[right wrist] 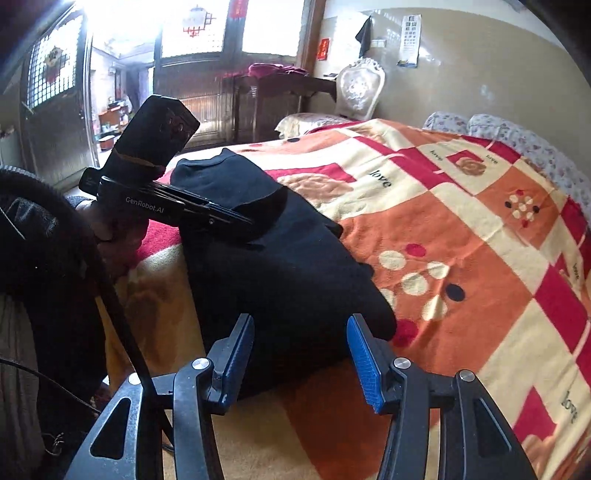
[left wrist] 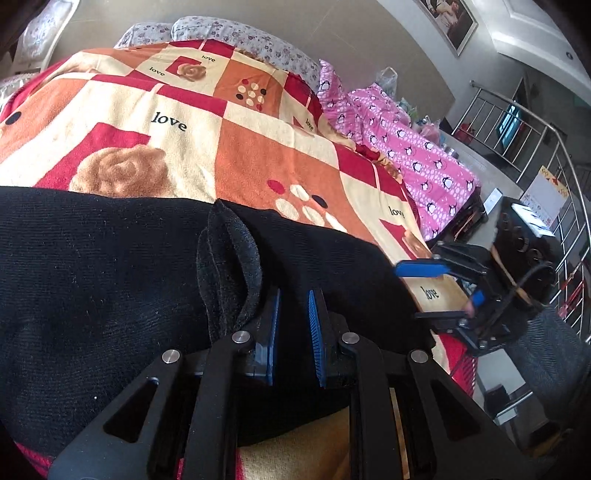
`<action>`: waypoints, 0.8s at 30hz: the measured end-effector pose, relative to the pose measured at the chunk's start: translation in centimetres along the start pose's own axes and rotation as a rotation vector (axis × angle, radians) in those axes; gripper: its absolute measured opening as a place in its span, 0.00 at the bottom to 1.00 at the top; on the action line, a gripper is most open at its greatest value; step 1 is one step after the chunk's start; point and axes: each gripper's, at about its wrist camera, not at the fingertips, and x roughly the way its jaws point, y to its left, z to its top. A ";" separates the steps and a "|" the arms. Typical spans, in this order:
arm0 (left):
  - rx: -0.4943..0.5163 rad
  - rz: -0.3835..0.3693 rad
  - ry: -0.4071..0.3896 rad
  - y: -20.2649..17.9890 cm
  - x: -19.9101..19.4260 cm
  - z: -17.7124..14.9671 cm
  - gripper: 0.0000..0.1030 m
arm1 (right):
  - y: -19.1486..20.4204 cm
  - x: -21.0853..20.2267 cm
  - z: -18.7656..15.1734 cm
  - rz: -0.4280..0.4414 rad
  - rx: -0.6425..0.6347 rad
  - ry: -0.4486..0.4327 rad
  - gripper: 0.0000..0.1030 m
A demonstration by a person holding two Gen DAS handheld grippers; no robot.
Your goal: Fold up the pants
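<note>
Black knit pants (left wrist: 110, 280) lie folded along the near edge of the bed; they also show in the right wrist view (right wrist: 280, 258). My left gripper (left wrist: 293, 306) sits over the pants with a narrow gap between its blue pads; a raised fold of black cloth (left wrist: 229, 266) stands just left of it, not between the pads. In the right wrist view the left gripper (right wrist: 243, 221) rests on the pants' far part. My right gripper (right wrist: 301, 332) is open and empty at the pants' near end; it also shows in the left wrist view (left wrist: 439, 291).
The bed is covered by an orange, red and cream "love" blanket (left wrist: 229, 147) (right wrist: 461, 240). A pink penguin-print quilt (left wrist: 417, 155) lies at its far side. Floral pillows (left wrist: 243, 33) sit at the head. A metal railing (left wrist: 535, 155) and a chair (right wrist: 358, 88) stand beyond.
</note>
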 end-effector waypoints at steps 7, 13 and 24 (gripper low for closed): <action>-0.017 -0.019 -0.004 0.4 -0.1 -0.1 0.14 | -1.9 3.0 -0.3 0.098 0.098 0.072 0.55; -0.045 -0.049 -0.001 0.9 -0.3 -0.1 0.14 | -1.8 2.7 0.2 0.102 0.145 0.087 0.56; -0.078 -0.072 -0.023 1.3 -1.1 -0.2 0.14 | 0.3 5.9 3.7 0.026 0.120 0.124 0.58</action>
